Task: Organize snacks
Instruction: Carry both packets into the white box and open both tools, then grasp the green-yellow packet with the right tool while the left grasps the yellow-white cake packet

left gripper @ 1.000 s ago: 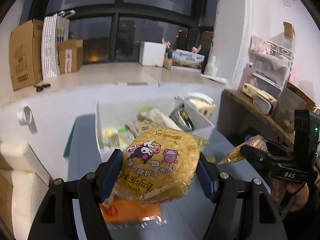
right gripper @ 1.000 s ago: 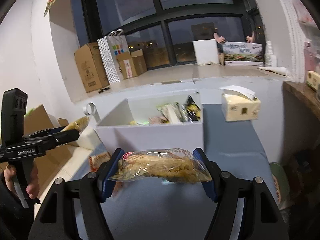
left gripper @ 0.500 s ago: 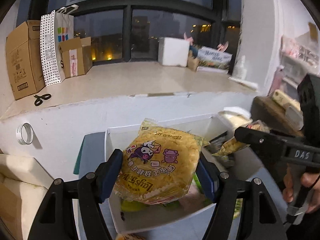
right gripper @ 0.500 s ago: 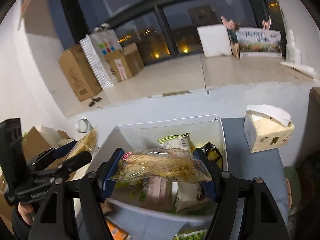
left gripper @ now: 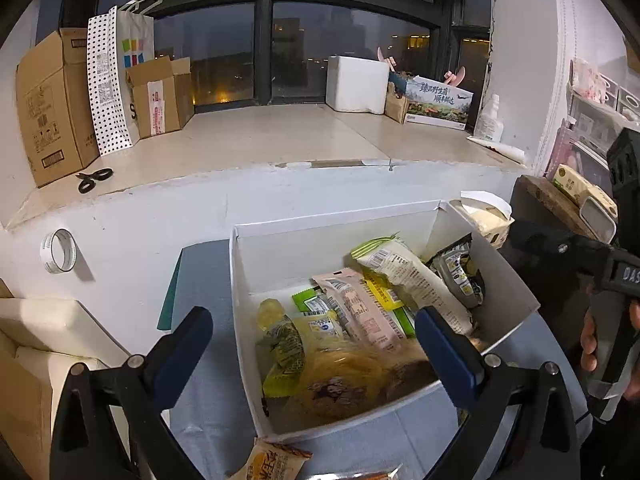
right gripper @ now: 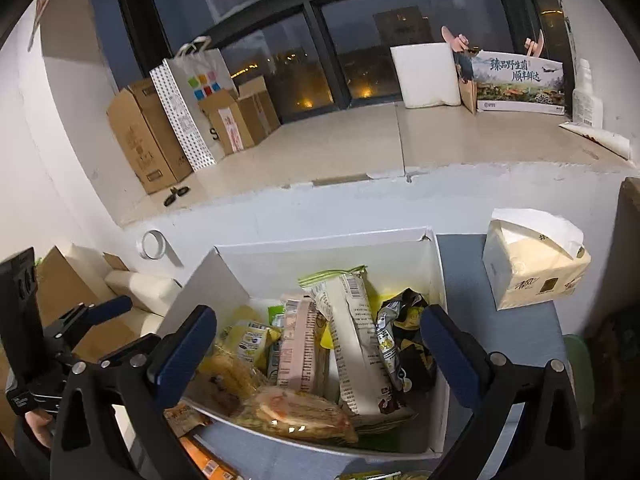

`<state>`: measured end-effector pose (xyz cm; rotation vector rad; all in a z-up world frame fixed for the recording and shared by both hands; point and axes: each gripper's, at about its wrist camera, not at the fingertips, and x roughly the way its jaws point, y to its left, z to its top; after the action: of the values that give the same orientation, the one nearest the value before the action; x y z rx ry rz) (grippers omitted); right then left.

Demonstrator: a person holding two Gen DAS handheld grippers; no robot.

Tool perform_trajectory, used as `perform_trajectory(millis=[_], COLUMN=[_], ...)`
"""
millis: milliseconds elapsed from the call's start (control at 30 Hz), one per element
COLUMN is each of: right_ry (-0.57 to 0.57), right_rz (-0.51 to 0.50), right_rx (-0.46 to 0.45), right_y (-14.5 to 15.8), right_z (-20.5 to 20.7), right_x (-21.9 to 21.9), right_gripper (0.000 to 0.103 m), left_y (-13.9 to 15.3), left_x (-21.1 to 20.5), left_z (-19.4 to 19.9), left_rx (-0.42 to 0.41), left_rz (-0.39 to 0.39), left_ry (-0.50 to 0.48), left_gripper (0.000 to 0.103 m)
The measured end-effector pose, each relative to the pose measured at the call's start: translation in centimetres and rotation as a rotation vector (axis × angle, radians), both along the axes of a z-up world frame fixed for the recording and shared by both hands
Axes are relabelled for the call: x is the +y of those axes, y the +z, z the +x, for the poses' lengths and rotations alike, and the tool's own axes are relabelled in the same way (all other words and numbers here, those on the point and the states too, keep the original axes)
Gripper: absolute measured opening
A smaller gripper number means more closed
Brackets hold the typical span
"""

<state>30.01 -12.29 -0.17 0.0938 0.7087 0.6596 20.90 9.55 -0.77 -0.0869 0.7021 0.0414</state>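
Left gripper (left gripper: 316, 340) and right gripper (right gripper: 320, 342) fingers released, empty, above snack-filled white box (left gripper: 280, 240)

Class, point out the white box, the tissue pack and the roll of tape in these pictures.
white box (left gripper: 320, 236): left wrist view, bare inner back wall.
tissue pack (right gripper: 532, 276): right wrist view, front face.
roll of tape (left gripper: 59, 251): left wrist view, left side of the ring.

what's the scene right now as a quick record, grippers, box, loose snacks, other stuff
left gripper: open, holding nothing, over the box
right gripper: open, holding nothing, over the box
white box: on the blue table, filled with snack packs
round yellow pack: inside the box, near front wall
loose snacks: orange pack on the table before the box
tissue pack: right of the box
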Motion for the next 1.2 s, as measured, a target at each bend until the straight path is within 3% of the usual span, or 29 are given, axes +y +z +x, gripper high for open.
perform_trajectory(millis=[300,533,800,1000,1200], right_ry=[0.043,0.055,0.117,0.136,0.079], right_rz=[0.079,0.016,-0.053,-0.075,-0.132], right_rx=[-0.1,-0.172,-0.025,0.09,0.176], right_y=[2.6,1.9,-6.3,-10.5,-13.4], right_z=[-5.5,-11.7,-15.6,-13.2,-8.8], right_x=[-4.1,-6.6,-6.2,-4.4,-2.1], right_gripper=[0.103,0.103,0.103,0.103,0.103], left_y=[2.9,1.5,-1.4,-1.1,-1.2], left_x=[-2.1,-5.1,-4.8,-4.3,-3.8], left_z=[-6.5,-12.0,-15.7,-16.9,-17.4], left_rx=[-0.078,-0.074,-0.01,-0.02,-0.017], left_rz=[-0.074,-0.077,-0.165,-0.164,-0.177], left_ry=[-0.057,-0.114,-0.101,-0.075,-0.06], left_gripper=[0.103,0.103,0.103,0.103,0.103])
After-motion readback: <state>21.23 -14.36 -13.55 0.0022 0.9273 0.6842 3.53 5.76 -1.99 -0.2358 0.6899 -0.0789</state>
